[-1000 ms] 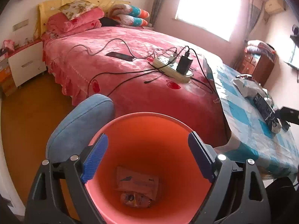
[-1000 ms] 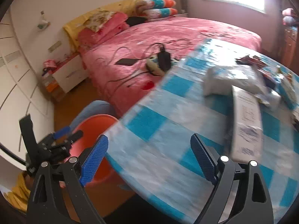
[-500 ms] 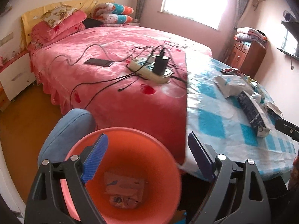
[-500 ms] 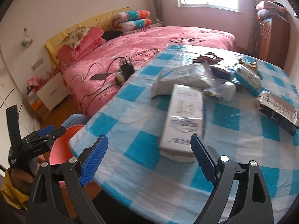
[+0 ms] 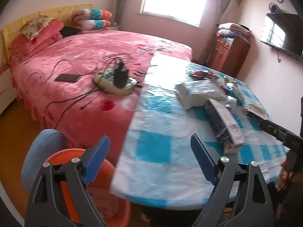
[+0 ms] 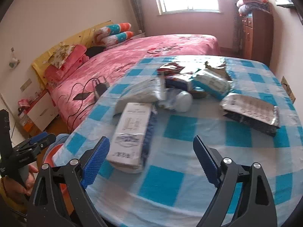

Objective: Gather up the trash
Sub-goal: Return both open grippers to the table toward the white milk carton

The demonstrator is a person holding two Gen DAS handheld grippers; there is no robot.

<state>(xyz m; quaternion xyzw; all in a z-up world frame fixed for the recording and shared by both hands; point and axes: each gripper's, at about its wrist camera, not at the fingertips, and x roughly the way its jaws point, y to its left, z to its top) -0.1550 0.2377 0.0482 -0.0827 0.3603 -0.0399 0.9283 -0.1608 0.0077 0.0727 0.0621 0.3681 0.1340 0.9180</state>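
Both grippers hang wide open and empty at the near edge of a table (image 6: 246,87) draped in blue-checked cloth, where the trash lies heaped. The right gripper (image 6: 151,162) faces a long white carton (image 6: 130,132), the nearest piece, lying flat just ahead of its fingers. The carton looks light and fairly stiff, probably empty card that would crush under a hard squeeze; a hold across its narrow width near the close end seems best. Behind it lie a soft white plastic bag (image 6: 140,92) and a crinkled foil packet (image 6: 251,109), both limp and likely slippery. The left gripper (image 5: 149,160) hovers beside the orange bin (image 5: 62,156) on the floor; its contents are blurred.
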